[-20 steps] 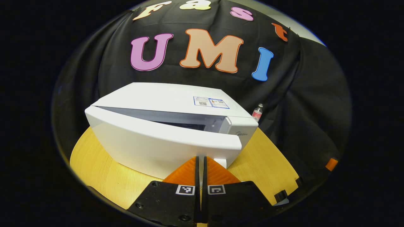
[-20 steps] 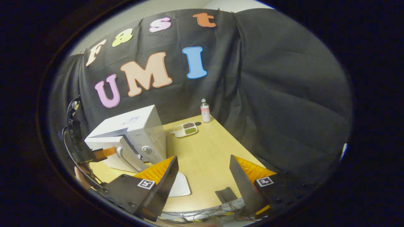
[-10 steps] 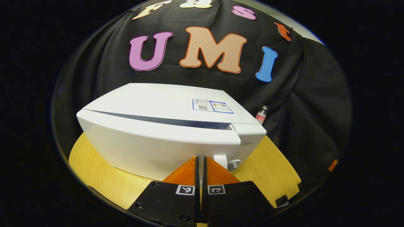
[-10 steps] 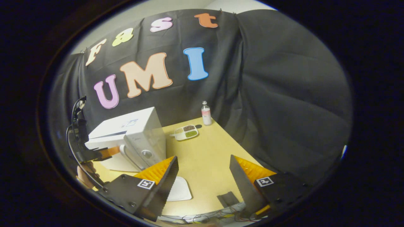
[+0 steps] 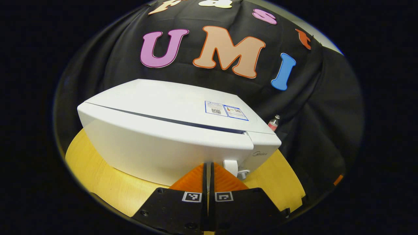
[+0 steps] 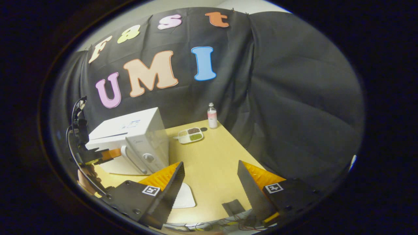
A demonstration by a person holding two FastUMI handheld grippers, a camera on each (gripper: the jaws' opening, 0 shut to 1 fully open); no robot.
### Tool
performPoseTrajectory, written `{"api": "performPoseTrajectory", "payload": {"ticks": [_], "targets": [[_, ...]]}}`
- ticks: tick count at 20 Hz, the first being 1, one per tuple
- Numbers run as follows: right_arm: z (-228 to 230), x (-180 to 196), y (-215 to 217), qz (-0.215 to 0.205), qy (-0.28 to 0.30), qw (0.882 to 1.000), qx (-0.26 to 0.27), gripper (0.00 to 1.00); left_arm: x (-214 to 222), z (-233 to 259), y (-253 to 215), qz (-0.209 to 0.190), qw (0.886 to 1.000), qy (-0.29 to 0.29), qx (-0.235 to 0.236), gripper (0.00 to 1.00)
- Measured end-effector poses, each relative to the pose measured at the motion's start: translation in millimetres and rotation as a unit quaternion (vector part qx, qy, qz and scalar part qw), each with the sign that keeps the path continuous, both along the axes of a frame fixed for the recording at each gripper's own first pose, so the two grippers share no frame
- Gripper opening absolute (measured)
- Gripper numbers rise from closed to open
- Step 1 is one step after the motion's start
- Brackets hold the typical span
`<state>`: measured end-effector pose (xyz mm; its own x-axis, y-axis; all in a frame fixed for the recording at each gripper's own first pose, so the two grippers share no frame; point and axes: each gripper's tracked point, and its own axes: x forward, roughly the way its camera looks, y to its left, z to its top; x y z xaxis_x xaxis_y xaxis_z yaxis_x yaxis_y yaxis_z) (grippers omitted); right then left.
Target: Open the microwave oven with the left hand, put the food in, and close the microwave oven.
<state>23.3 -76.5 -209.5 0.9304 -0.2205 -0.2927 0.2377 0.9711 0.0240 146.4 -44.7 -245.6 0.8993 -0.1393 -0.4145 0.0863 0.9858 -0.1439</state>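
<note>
The white microwave (image 5: 169, 130) stands on the wooden table (image 5: 107, 182) with its door flush against the body. My left gripper (image 5: 208, 164) is shut, with nothing between its fingers, and its tips are against the door front beside the handle (image 5: 231, 166). In the right gripper view the microwave (image 6: 137, 137) stands at the left, and the left gripper (image 6: 107, 153) is at its door, held by a hand. The food tray (image 6: 190, 134), a white dish with compartments, lies on the table right of the microwave. My right gripper (image 6: 210, 164) hangs open over the table's near part.
A small bottle (image 6: 212, 116) stands at the table's far edge, also seen behind the microwave (image 5: 273, 122). A flat white pad (image 6: 184, 195) lies on the table (image 6: 212, 153) by my right gripper's left finger. Cables lie beyond the near table edge.
The microwave door swung from ajar to closed while my left gripper moved forward against it. The right gripper barely moved.
</note>
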Motion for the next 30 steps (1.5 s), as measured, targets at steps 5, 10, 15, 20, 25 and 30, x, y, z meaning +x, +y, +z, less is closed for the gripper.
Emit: {"api": "performPoseTrajectory", "payload": {"ticks": [5, 10, 15, 20, 25, 30], "targets": [[0.7, 3.6, 6.2, 0.011, 0.007, 1.0, -0.004, 1.0, 5.4, 2.6, 0.1, -0.003, 1.0, -0.007, -0.005, 0.01], [1.4, 6.2, 15.9, 0.029, 0.01, 0.999, -0.009, 0.92, 8.6, 5.8, -2.5, -0.012, 1.0, -0.008, -0.018, 0.01], [3.8, 1.8, 21.5, 0.04, 0.009, 0.999, -0.013, 0.92, 6.8, 6.1, -1.8, -0.011, 1.0, -0.008, -0.016, 0.01], [10.5, 2.2, 25.6, 0.047, 0.001, 0.999, -0.024, 0.92, -11.4, 26.0, 1.5, -0.031, 0.999, -0.03, 0.013, 0.01], [24.0, 3.4, 38.9, 0.06, -0.013, 0.998, -0.021, 1.0, -48.8, 48.8, 14.7, -0.039, 0.997, -0.052, 0.04, 0.08], [38.7, 7.7, 43.0, 0.074, -0.027, 0.996, -0.045, 0.92, -77.4, 76.2, 27.0, -0.039, 0.993, -0.082, 0.077, 0.25]]}}
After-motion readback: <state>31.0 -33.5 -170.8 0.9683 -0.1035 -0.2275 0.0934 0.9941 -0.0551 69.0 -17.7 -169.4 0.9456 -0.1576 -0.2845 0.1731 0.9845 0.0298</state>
